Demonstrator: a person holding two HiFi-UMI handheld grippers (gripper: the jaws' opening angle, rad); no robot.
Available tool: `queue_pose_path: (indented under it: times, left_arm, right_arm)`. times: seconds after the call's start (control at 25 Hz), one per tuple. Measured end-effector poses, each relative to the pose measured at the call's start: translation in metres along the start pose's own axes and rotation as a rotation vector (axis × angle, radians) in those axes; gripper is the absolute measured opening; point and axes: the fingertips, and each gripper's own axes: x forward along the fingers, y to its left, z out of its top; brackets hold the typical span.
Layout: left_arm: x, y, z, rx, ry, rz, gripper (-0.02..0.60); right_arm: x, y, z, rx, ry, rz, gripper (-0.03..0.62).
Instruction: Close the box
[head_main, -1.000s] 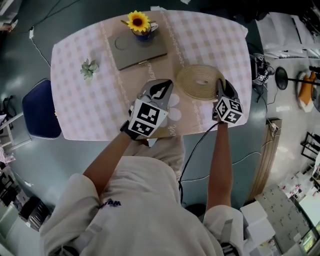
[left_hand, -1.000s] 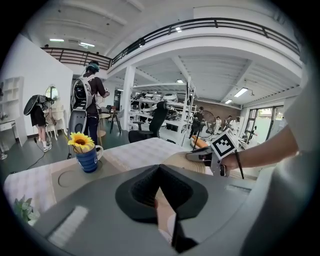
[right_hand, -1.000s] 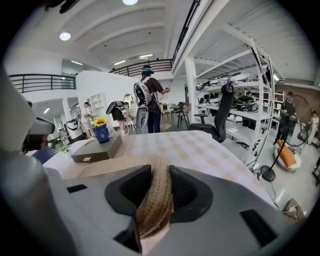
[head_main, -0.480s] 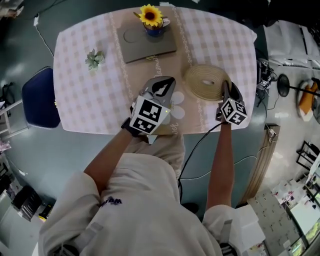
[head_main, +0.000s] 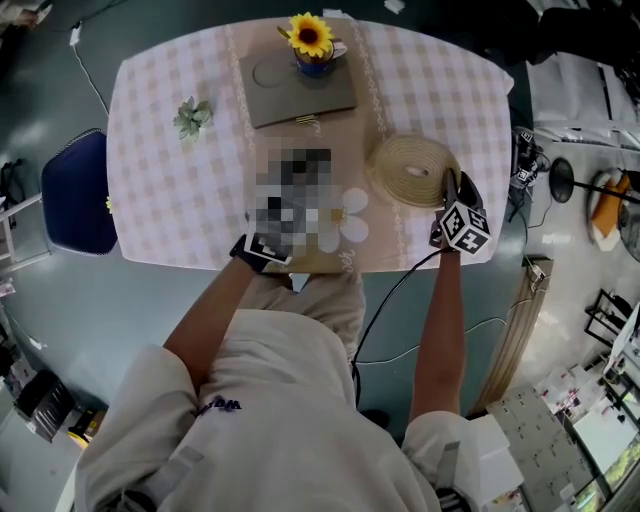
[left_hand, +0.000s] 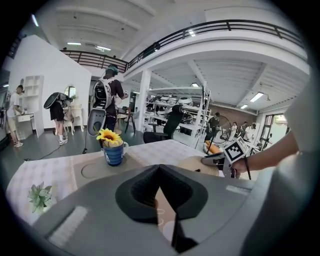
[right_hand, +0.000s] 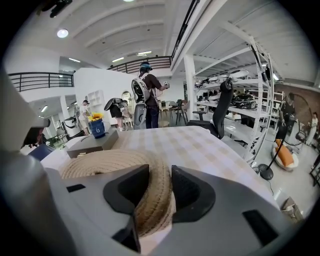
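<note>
The flat grey box (head_main: 300, 95) looked shut at the table's (head_main: 170, 190) 12 o'clock under a blue mug (head_main: 313, 58). At 3 o'clock the right tool (right_hand: 160, 185), jaws just opening, seemingly freed the woven straw tray's (head_main: 392, 186) rim; the left tool (left_hand: 159, 169) was closed, empty.

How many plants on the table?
2: a sunflower in the blue mug on the grey box; a small green sprig at the table's left, head view.
</note>
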Motion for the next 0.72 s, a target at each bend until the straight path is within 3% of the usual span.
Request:
queue_pose_path:
  times: [0.16, 0.4, 0.72]
  left_arm:
    - [0.000, -0.012, -0.003, 0.000, 0.004, -0.027, 0.002]
    - [-0.020, -0.070, -0.004, 0.028, -0.001, -0.149, 0.002]
    - [-0.071, -0.074, 0.014, 0.048, -0.083, -0.201, 0.002]
  right_arm:
    - [0.003, -0.001, -0.002, 0.032, 0.012, -0.002, 0.143]
    - [-0.006, -0.004, 0.001, 0.079, 0.073, -0.003, 0.153]
    - [-0.086, 0.026, 0.011, 0.126, -0.068, -0.130, 0.183]
